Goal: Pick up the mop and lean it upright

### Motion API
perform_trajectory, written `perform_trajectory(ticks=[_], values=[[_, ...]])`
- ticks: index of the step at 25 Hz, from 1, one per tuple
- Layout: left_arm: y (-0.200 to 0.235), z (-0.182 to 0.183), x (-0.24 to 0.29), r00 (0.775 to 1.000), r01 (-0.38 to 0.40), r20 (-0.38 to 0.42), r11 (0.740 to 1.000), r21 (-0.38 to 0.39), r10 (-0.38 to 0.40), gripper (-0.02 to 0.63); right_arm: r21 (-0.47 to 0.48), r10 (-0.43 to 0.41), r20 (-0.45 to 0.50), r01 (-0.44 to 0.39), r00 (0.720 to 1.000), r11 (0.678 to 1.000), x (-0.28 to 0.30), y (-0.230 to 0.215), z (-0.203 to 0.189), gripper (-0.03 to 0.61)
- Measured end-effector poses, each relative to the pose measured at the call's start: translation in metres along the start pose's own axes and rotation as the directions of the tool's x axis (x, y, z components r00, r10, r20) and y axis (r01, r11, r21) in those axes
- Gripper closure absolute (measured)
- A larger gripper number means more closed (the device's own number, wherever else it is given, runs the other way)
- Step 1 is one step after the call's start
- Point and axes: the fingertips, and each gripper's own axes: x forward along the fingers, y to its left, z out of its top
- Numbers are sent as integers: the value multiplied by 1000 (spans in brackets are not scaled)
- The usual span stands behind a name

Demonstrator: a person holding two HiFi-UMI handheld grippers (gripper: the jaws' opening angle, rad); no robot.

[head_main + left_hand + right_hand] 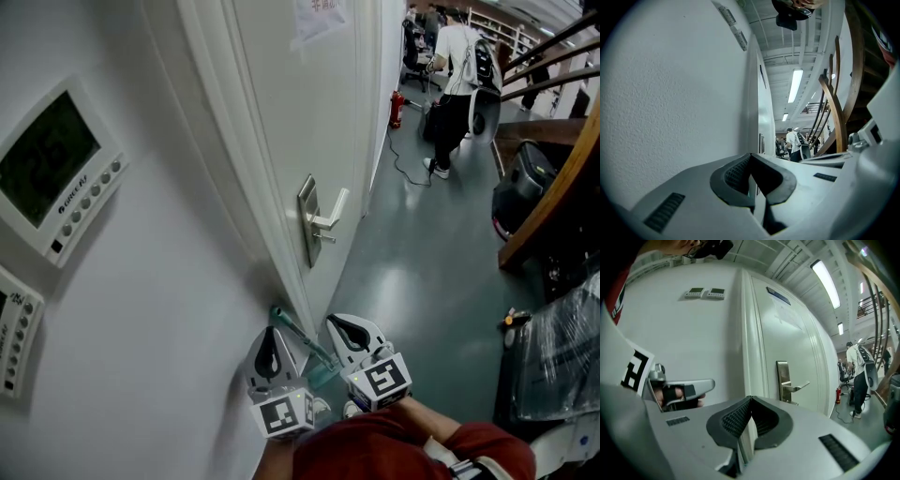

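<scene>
Down low in the head view, the two grippers sit side by side by the foot of the door frame. The left gripper (272,337) is close to the white wall (169,281). The right gripper (349,330) is just to its right, in front of the door (300,112).

A thin green pole runs between them. It is the only part of the mop (298,339) that shows. It slants from the foot of the door frame toward the person, and its near end lies by the right gripper. I cannot tell where the mop's head is.

In the left gripper view the two jaws are pressed together at their tips, with the wall on the left. In the right gripper view the jaws are together too, tip to tip, and they point at the door frame. Neither view shows clearly whether the pole is pinched in the jaws.

A silver handle (328,217) sticks out from the door. Two panels (52,169) with buttons hang on the wall at the left. A red sleeve (394,450) shows at the near edge. The grey-green floor (412,272) runs far back, where a person (455,84) in a white top stands. A brown wooden rail (553,197) is on the right.
</scene>
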Motion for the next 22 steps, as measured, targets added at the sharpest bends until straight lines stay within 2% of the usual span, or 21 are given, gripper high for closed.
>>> perform_trajectory(ticks=[5,22], values=[[-3,2,0,1000,7,6,1000,-2,-7,601,-14,-19,51,19,999,1000,-3,-3,24,560],[-4,0,-3,1000,13,2,1000,-11,-13,601,-21,-67,39,68,997,997,-4,-9,20,560]])
